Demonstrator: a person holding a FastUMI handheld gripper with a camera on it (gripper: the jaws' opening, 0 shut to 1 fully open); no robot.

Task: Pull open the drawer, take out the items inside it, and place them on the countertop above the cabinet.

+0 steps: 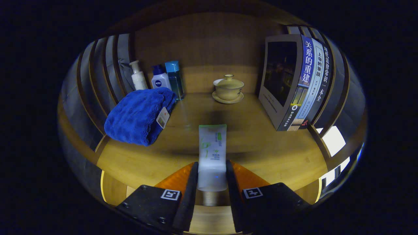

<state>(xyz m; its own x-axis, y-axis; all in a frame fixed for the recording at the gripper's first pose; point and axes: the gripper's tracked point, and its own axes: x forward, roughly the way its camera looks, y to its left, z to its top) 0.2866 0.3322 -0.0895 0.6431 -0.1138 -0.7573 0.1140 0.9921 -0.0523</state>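
Jaws grip the tube [212, 153] by its cap end, body pointing far over the countertop [261, 143]. Lower it flat onto bare wood just ahead, then release. Keep clear of books [294, 85] right, towel [138, 116] left, lidded cup [228, 88] far, bottles [160, 78] far left.
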